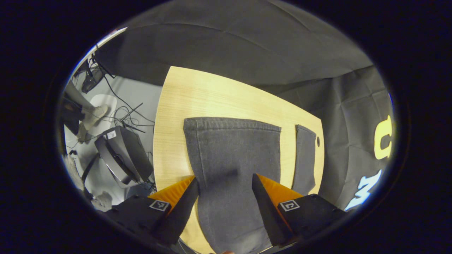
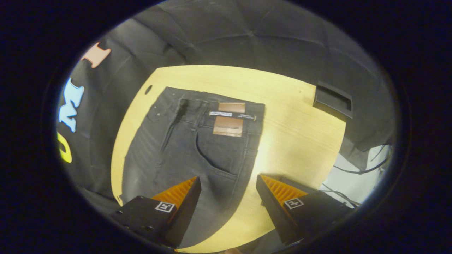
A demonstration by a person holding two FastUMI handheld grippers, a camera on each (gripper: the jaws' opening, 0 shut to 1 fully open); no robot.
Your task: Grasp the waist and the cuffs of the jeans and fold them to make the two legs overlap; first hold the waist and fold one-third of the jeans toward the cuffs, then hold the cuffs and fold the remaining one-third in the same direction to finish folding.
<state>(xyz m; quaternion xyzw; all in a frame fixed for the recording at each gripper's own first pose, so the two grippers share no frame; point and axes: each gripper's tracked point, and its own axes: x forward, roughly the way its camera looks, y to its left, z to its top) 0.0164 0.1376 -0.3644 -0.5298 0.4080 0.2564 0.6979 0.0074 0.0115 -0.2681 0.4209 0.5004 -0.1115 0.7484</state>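
Dark grey jeans lie flat on a light wooden table [image 1: 212,95]. In the left gripper view the near leg [image 1: 233,151] runs away from me to its cuff [image 1: 231,122], and the second leg's cuff [image 1: 304,132] lies apart to the right. My left gripper [image 1: 225,183] hovers open above the near leg, a finger on each side. In the right gripper view the waist [image 2: 215,102] with brown tags [image 2: 229,126] lies at the far end. My right gripper [image 2: 229,185] is open above the hip and thigh by a front pocket [image 2: 212,155], holding nothing.
Table edges are close: left edge [image 1: 157,141] drops to a floor with cables and a grey device [image 1: 122,155]. A person's feet [image 1: 90,118] stand at the far left. A black box [image 2: 333,98] sits on the table's far right corner. Black cloth walls surround the table.
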